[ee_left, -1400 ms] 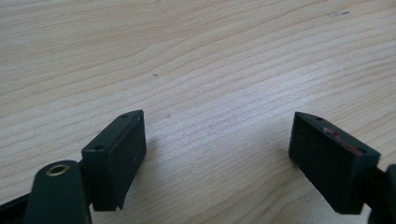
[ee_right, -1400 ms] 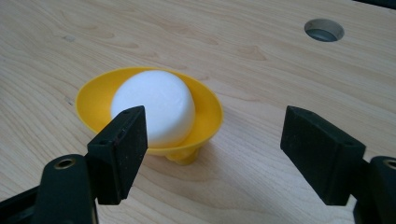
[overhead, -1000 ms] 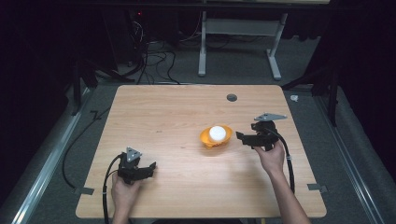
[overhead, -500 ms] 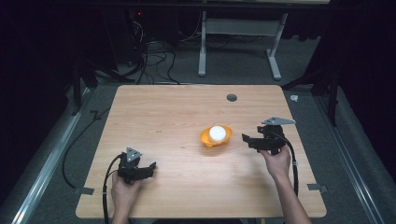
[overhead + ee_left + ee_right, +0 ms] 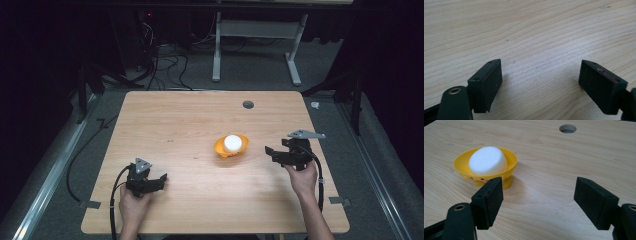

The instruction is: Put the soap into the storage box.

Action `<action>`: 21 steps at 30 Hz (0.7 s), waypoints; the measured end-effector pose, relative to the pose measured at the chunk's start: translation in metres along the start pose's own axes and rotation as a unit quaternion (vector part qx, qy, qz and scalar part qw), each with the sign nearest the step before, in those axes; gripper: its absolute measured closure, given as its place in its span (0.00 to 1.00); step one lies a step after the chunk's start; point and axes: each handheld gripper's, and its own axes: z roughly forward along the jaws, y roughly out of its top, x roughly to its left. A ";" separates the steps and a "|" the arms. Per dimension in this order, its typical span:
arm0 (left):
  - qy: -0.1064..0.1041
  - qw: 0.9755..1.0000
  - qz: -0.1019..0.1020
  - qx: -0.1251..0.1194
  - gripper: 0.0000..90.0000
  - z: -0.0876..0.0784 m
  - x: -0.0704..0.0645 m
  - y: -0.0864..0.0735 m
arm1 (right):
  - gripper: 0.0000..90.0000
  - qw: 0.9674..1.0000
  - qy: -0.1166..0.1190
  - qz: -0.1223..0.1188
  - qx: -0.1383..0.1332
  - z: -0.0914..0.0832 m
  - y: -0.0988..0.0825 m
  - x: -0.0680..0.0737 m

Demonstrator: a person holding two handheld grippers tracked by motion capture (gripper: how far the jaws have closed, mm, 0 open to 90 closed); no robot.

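— What's closest to us here?

— The left gripper (image 5: 159,179), down at the near edge of the table (image 5: 165,125). Its jaws stand wide apart with bare wood between them, and it sits low on the tabletop, parked I'd say, well away from anything it could grab.

— So that hand is idle?

— Looks that way to me. The person's left hand (image 5: 132,202) is just wrapped round the back of it.

— And the other one?

— The right gripper (image 5: 270,151) is a little farther in, and its jaws are spread wide too, holding nothing. It points across at the bowl (image 5: 230,149), which lies just ahead of it and off toward its left jaw, near but not touching.

— Why spread like that?

— My guess is that it's the width needed to go round the bowl or what's in it. From the right gripper view the left jaw overlaps the bowl's (image 5: 461,166) front rim, but the high view shows a gap of table between them.

— What does the bowl look like?

— Small, bright yellow, on a short foot, with little dark dots on the front like a face. It stands upright. Inside sits a white foam puck (image 5: 487,160), round, flat on top, tilted a bit against the bowl's wall, and it rises above the rim.

— Anything past that?

— Beyond the bowl, farther from the right gripper, there's a round hole (image 5: 567,128) in the tabletop.
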 end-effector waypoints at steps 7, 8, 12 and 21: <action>0.000 1.000 0.000 0.000 0.22 0.000 0.000 0.000 | 0.27 1.000 0.000 0.006 -0.001 -0.003 -0.006 -0.002; 0.000 1.000 0.000 0.000 0.22 0.000 0.000 0.000 | 0.27 1.000 0.000 0.007 0.000 -0.003 -0.008 -0.003; 0.000 1.000 -0.001 -0.001 0.22 0.000 0.000 0.000 | 0.27 1.000 -0.001 0.012 0.001 -0.004 -0.012 -0.004; 0.000 1.000 -0.002 -0.001 0.22 0.000 0.000 0.000 | 0.27 1.000 0.000 0.022 0.003 -0.005 -0.023 -0.005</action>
